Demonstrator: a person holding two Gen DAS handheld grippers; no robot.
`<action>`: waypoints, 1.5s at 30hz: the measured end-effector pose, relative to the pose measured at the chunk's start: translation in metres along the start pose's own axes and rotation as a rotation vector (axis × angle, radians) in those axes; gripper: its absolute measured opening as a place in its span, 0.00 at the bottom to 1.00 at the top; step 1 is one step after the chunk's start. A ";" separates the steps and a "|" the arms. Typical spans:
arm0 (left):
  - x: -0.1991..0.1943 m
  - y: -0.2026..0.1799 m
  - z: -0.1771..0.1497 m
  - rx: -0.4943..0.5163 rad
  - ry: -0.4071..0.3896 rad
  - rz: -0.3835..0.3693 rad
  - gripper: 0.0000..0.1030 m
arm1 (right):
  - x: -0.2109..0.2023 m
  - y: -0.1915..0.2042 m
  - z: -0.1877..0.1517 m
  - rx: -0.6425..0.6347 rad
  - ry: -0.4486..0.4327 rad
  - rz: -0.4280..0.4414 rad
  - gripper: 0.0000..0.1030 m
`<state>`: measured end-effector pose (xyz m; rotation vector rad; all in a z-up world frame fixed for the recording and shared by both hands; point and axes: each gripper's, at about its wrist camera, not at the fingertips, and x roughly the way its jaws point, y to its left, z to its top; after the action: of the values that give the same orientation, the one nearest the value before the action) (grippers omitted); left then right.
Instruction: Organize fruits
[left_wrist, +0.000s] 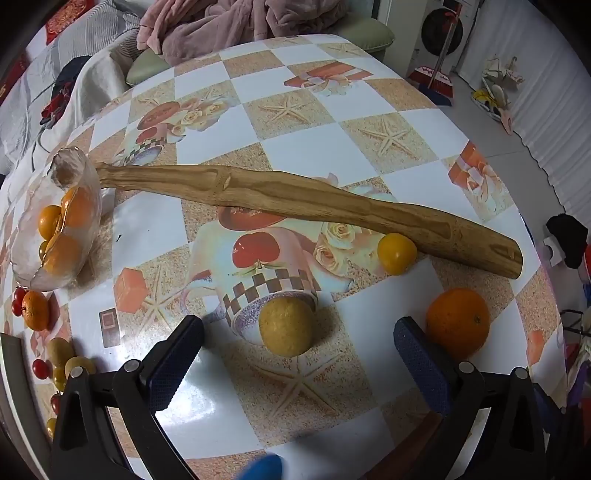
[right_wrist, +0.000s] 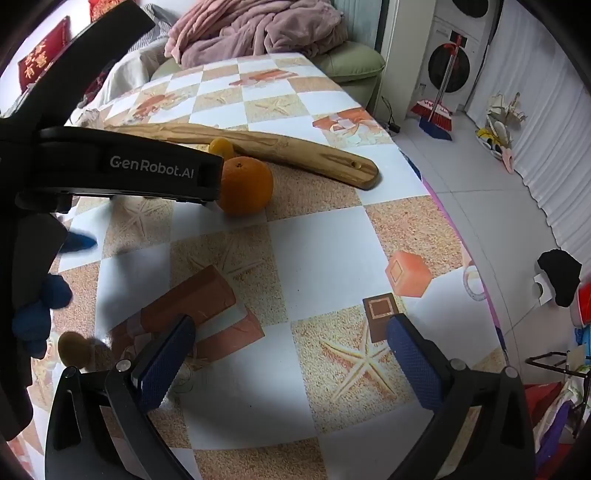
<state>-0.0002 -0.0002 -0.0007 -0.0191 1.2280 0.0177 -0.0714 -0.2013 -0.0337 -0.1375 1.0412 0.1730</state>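
Observation:
In the left wrist view my left gripper (left_wrist: 295, 354) is open, with a dull yellow round fruit (left_wrist: 286, 322) just ahead between its fingers. An orange (left_wrist: 458, 323) lies beside the right finger and a small yellow fruit (left_wrist: 396, 253) sits further on against a long wooden stick (left_wrist: 295, 195). A glass bowl (left_wrist: 59, 184) at far left holds several oranges. My right gripper (right_wrist: 291, 363) is open and empty over bare tablecloth. In the right wrist view the orange (right_wrist: 245, 186) lies beyond, partly behind the left gripper's body (right_wrist: 110, 170).
Loose fruits lie at the table's left edge: a mandarin (left_wrist: 36, 310), small red (left_wrist: 40, 368) and greenish ones (left_wrist: 59, 350). A small yellowish fruit (right_wrist: 74, 349) sits left of my right gripper. The table edge (right_wrist: 461, 236) drops to the floor at right. A sofa with a pink blanket (right_wrist: 258, 29) stands behind.

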 end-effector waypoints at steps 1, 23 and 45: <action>0.000 0.000 0.000 0.004 0.001 -0.002 1.00 | 0.000 0.000 0.000 0.000 0.008 0.001 1.00; -0.083 0.191 -0.137 -0.161 0.015 0.138 1.00 | -0.025 0.065 0.004 0.045 0.266 0.132 1.00; -0.087 0.230 -0.145 -0.236 0.082 0.106 1.00 | -0.036 0.119 0.006 0.014 0.315 0.161 1.00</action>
<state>-0.1710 0.2262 0.0314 -0.1612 1.3026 0.2561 -0.1083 -0.0867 -0.0036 -0.0695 1.3680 0.2965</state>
